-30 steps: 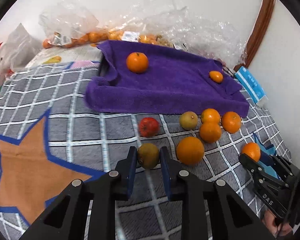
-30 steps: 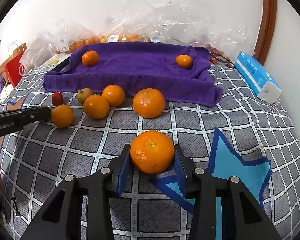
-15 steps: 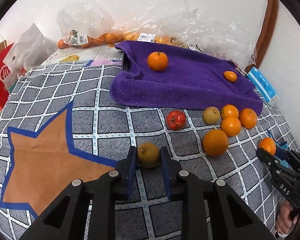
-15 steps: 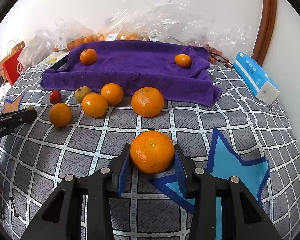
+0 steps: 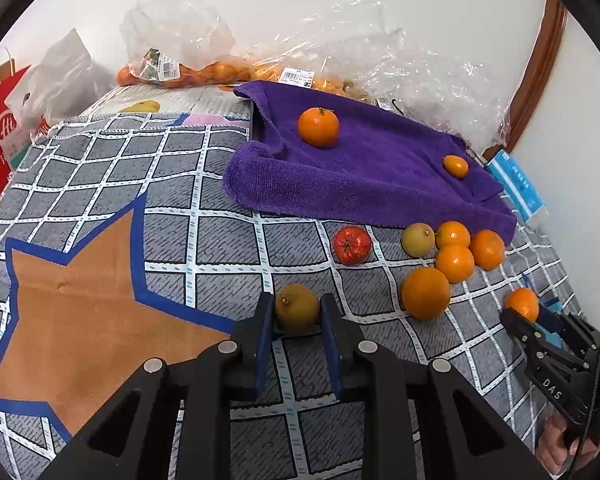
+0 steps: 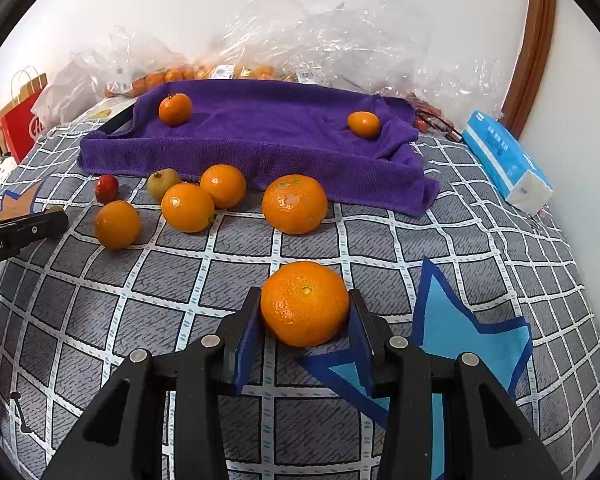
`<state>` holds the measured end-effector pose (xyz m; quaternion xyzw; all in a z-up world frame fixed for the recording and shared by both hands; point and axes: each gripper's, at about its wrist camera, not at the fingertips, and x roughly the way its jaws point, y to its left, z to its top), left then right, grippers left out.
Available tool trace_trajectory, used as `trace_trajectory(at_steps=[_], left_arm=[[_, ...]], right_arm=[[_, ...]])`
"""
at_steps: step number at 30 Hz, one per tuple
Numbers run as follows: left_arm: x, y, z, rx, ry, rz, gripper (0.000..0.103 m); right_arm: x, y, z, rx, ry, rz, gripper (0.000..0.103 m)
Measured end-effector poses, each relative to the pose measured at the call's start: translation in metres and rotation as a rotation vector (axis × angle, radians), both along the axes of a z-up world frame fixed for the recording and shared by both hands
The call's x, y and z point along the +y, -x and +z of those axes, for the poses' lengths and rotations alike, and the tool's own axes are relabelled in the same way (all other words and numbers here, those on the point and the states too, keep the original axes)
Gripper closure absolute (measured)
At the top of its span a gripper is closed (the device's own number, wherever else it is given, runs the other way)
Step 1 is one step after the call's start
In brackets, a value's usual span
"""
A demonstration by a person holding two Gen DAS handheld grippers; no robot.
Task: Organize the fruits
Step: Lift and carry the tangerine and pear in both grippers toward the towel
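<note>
My left gripper [image 5: 297, 314] is shut on a small yellow-green fruit [image 5: 296, 309], held over the checked cloth beside the orange star. My right gripper [image 6: 305, 307] is shut on a large orange [image 6: 304, 302] near the blue star. A purple towel [image 6: 268, 136] lies at the back with one orange [image 6: 175, 109] on its left and a small one [image 6: 363, 124] on its right. In front of the towel lie several oranges [image 6: 294, 204], a greenish fruit [image 6: 162, 183] and a small red fruit [image 6: 107, 188]. The right gripper with its orange [image 5: 522, 304] shows at the right edge of the left wrist view.
Clear plastic bags with more oranges [image 5: 180, 64] pile against the wall behind the towel. A blue tissue pack [image 6: 504, 160] lies at the right edge. A red paper bag [image 5: 4, 136] stands at the far left. A person's hand [image 5: 556, 444] grips the right tool.
The left gripper has carried the yellow-green fruit to the left, away from the cluster of oranges and toward the orange star. The right gripper and its orange have stayed put.
</note>
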<state>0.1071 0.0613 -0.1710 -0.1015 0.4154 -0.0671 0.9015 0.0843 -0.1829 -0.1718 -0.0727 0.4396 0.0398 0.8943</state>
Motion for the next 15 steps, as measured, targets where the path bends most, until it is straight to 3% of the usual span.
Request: trace_trajectory(at_steps=[6,15], left_arm=[[0.014,0.006,0.003,-0.041,0.100,-0.004,0.081],[0.017,0.011,0.006,-0.077,0.119,0.005,0.081]], right_arm=[[-0.002,0.001,0.001,-0.007,-0.012,-0.003,0.062],[0.001,0.005,0.004,-0.028,-0.013,0.007,0.062]])
